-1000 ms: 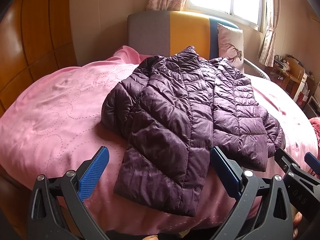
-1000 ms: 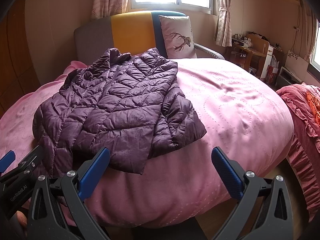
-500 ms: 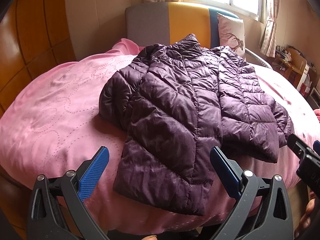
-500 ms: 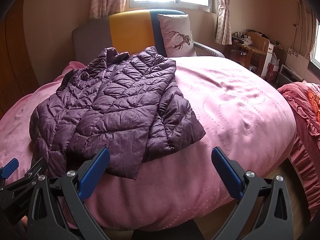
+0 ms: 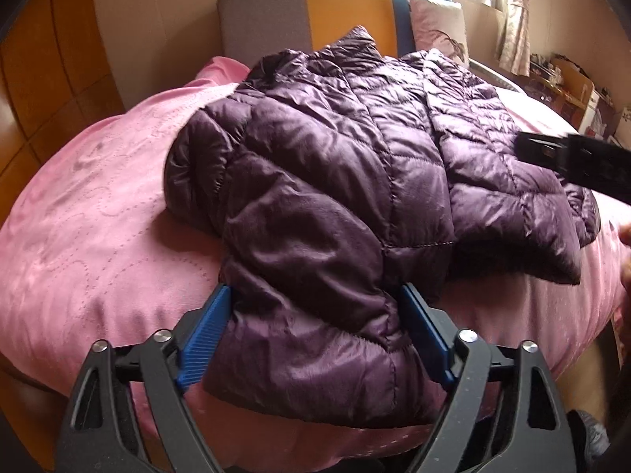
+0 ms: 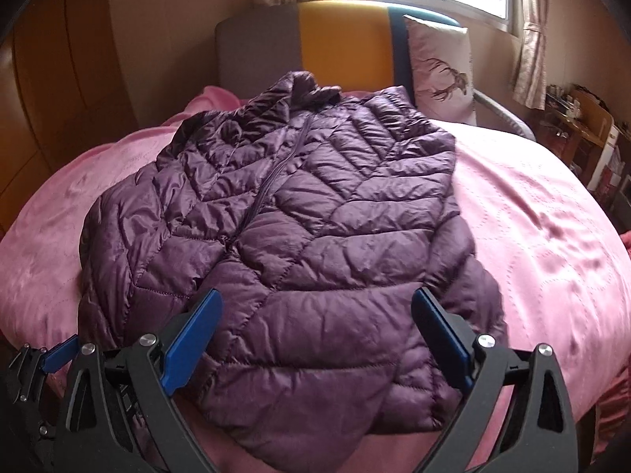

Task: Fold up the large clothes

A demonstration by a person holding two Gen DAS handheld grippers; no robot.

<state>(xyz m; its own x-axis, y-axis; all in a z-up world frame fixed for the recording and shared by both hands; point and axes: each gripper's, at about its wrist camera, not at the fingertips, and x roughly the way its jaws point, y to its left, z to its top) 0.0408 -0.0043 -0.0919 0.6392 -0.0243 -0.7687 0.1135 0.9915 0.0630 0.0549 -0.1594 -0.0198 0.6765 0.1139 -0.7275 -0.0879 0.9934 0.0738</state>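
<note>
Purple quilted nylon covers the near half of the pink bedspread [image 6: 552, 213]: a puffer jacket [image 6: 315, 228] is laid flat there, zipped, collar toward the headboard [image 6: 339, 35] and hem toward the bed's near edge. Taken from left to right, the jacket's left hem corner is bracketed by the left gripper [image 5: 317, 335]. Its jaws are closing, and the blue pads [image 5: 205, 339] appear to touch the bunched fabric on either side, though no firm pinch can be confirmed. Further right, the right hem section lies between the jaws of the right gripper [image 6: 315, 343]. These are also closing, but they stand apart, with clear gaps to the fabric.

The step in hand is judged to be the first grasp of the hem, one corner per gripper, before any fold has been made. For the next move, both closures would need to be completed on the hem's edge, gathering the slippery shell and filling and none of the bedspread. The hem could then be lifted and carried toward the collar, with both sides kept level.
</note>
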